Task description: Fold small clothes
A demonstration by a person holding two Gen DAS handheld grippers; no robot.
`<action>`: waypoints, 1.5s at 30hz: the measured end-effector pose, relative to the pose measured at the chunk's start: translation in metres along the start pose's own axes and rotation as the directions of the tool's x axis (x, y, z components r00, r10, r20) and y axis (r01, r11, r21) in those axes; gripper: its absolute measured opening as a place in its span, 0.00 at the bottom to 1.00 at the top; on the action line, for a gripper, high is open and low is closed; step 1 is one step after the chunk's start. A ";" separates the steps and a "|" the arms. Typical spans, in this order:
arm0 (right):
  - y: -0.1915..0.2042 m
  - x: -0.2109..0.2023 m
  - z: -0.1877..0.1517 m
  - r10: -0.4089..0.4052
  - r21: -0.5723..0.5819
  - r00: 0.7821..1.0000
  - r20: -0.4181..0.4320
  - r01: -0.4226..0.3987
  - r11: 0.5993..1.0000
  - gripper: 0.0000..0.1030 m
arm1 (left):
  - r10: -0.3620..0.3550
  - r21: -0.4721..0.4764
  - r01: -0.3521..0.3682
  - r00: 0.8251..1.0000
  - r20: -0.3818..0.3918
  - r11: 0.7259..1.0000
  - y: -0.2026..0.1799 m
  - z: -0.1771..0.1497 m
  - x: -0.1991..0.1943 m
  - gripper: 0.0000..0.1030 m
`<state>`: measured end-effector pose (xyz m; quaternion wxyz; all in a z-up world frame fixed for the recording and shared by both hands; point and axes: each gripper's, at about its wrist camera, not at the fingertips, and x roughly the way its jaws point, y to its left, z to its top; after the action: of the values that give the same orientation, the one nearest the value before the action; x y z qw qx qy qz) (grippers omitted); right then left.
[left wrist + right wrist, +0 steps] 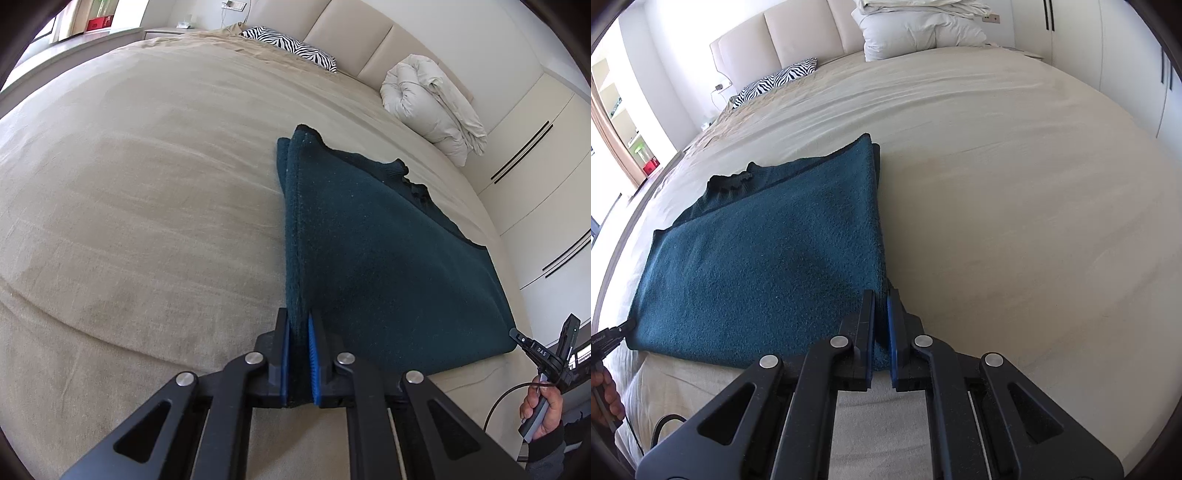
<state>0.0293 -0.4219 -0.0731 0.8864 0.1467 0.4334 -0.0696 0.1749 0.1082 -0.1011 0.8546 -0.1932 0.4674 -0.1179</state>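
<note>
Teal knit garment [376, 251] flat on bed [147, 184], both tongs [298, 332] [881, 317] gripping corners.

Home bedroom. Large bed under a beige fabric bedspread [147, 192] fills both views. At the far end, a cream padded panel headboard [798, 33]. Zebra-striped black-and-white pillow [291, 48] lies near the headboard; a rolled off-white duvet [432, 103] is bundled against it too. On the right, white built-in wardrobe doors with slim black handles [524, 147]. On the far left, a pale bedside table [162, 32] with a wall socket plate [233, 4] above it, and open white shelving by the window holding a red box [650, 167].
</note>
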 end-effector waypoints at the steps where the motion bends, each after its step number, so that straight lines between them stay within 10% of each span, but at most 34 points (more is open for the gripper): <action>1: -0.002 0.000 -0.002 0.005 0.011 1.000 -0.002 -0.005 1.000 0.05 | -0.001 -0.001 0.001 1.000 0.001 1.000 0.001 0.000 -0.001 0.11; 19: -0.013 0.019 -0.011 0.027 0.054 0.999 -0.033 -0.025 0.998 0.05 | 0.013 0.002 -0.013 1.000 -0.006 1.000 0.008 -0.017 -0.009 0.08; 24: -0.018 0.021 -0.011 0.052 0.080 0.998 -0.033 -0.050 0.996 0.06 | -0.051 -0.047 0.050 0.999 -0.015 0.998 0.015 -0.014 -0.008 0.23; 29: -0.029 0.002 -0.012 0.037 0.169 0.999 0.011 -0.039 0.985 0.60 | -0.020 -0.096 0.023 1.000 0.023 0.995 0.021 -0.013 -0.028 0.39; 33: -0.030 -0.030 -0.006 0.034 0.201 0.992 0.122 -0.058 0.978 0.61 | 0.008 -0.033 -0.005 0.995 0.097 0.999 -0.004 0.001 -0.051 0.39; 45: 0.100 0.051 0.072 0.509 0.259 0.854 0.104 -0.518 0.816 0.60 | 0.056 0.298 -0.103 0.985 0.161 0.949 -0.154 0.076 0.055 0.50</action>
<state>0.1395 -0.3500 -0.0519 0.8492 0.3797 0.3501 0.1096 0.2654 -0.0340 -0.0380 0.9110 -0.0482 0.3852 -0.1390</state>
